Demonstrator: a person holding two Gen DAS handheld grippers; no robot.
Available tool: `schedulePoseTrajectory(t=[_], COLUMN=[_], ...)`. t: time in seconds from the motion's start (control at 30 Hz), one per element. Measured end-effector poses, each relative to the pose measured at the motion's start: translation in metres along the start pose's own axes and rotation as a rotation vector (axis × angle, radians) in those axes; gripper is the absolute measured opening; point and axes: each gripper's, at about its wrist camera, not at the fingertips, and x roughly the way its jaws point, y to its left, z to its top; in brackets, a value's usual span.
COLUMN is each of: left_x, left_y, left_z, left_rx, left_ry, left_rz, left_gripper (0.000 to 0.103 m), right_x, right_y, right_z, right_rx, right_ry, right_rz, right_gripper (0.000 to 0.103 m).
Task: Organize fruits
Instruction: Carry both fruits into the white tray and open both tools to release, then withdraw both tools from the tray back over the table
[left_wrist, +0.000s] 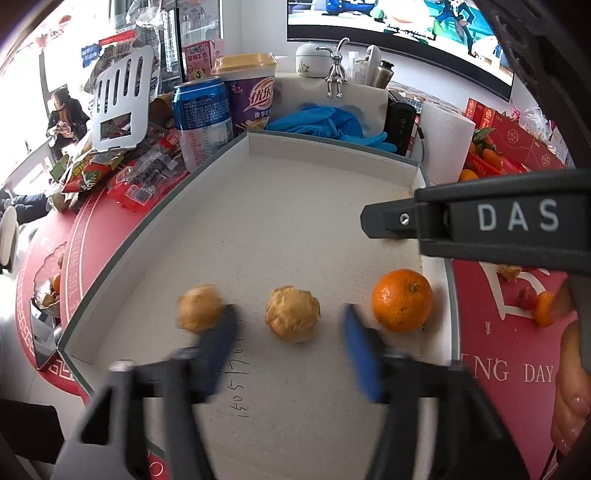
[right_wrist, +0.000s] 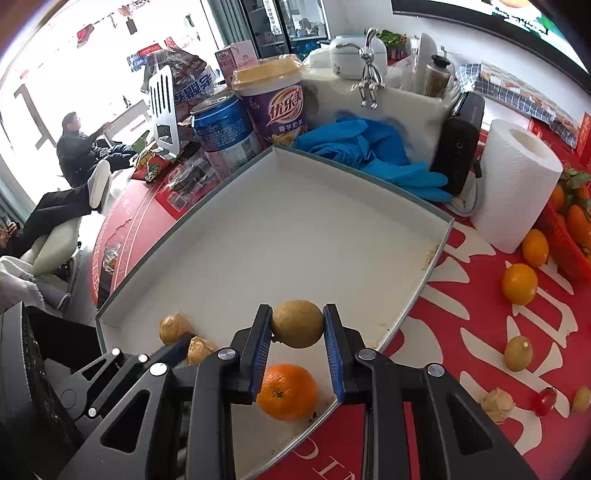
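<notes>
Three fruits lie in the white tray (right_wrist: 369, 199); the left gripper (left_wrist: 291, 347) stands open around a husked fruit (left_wrist: 293, 314), the right gripper (right_wrist: 297, 334) clamps a yellow-green fruit (right_wrist: 297, 323), and loose fruits remain on the red cloth (right_wrist: 480, 332)

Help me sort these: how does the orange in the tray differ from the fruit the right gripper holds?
The orange is bright orange with a green stem scar; the held fruit is dull yellow-brown.

The orange rests on the tray floor; the held fruit is clamped between the right gripper pads, above the tray.

The orange looks somewhat larger than the held fruit.

Both are round.
</notes>
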Motion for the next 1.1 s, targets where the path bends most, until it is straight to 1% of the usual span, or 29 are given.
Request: schedulePoseTrajectory(t=[0.03,0.07,0.1,0.13,0.2,0.4,0.5,0.63,0.7,0.8,0.87,0.93,0.97,1.1], left_x=[-0.002,-0.005,-0.007,-0.008,-0.010,-0.025,-0.035,-0.051,-0.058,-0.062,-0.058,-0.050,-0.043,-0.016], left_y=[0.000,-0.001,-0.001,-0.001,0.000,-0.006,-0.016,-0.042,-0.059,-0.092,-0.116,-0.136,-0.145,-0.168], left_z=[-0.001,-0.001,0.000,0.000,0.002,0.006,0.009,0.011,0.009,0.000,-0.007,-0.014,-0.017,-0.025], left_rx=[0.000,0.003,0.007,0.009,0.010,0.014,0.033,0.085,0.120,0.186,0.224,0.250,0.260,0.260], left_ry=[-0.014,-0.025,-0.029,-0.030,-0.031,-0.048,-0.058,-0.076,-0.076,-0.057,-0.032,-0.011,0.005,0.068], left_rz=[0.006,0.012,0.014,0.013,0.014,0.002,-0.023,-0.079,-0.118,-0.171,-0.194,-0.193,-0.180,-0.151], left_gripper=[0.080,0.080,0.080,0.081,0.081,0.081,0.081,0.081,0.082,0.085,0.086,0.086,0.086,0.086], right_x=[0.001,0.000,-0.001,-0.005,-0.014,-0.038,-0.056,-0.083,-0.099,-0.119,-0.128,-0.134,-0.136,-0.129], right_y=[-0.001,-0.002,-0.003,-0.004,-0.007,-0.020,-0.032,-0.064,-0.089,-0.127,-0.153,-0.171,-0.180,-0.201], right_z=[0.000,0.001,0.001,0.001,0.002,-0.001,-0.011,-0.030,-0.044,-0.070,-0.091,-0.108,-0.118,-0.152], right_rx=[0.006,0.013,0.018,0.026,0.037,0.078,0.093,0.166,0.235,0.344,0.415,0.460,0.475,0.486], right_ry=[0.006,0.008,0.002,-0.022,-0.049,-0.075,-0.111,-0.160,-0.187,-0.206,-0.196,-0.179,-0.168,-0.098], right_rz=[0.002,0.001,-0.001,-0.001,-0.003,0.014,-0.012,-0.075,-0.122,-0.196,-0.252,-0.290,-0.310,-0.402], right_gripper=[0.046,0.063,0.092,0.102,0.102,0.102,0.102,0.102,0.102,0.102,0.102,0.102,0.102,0.102])
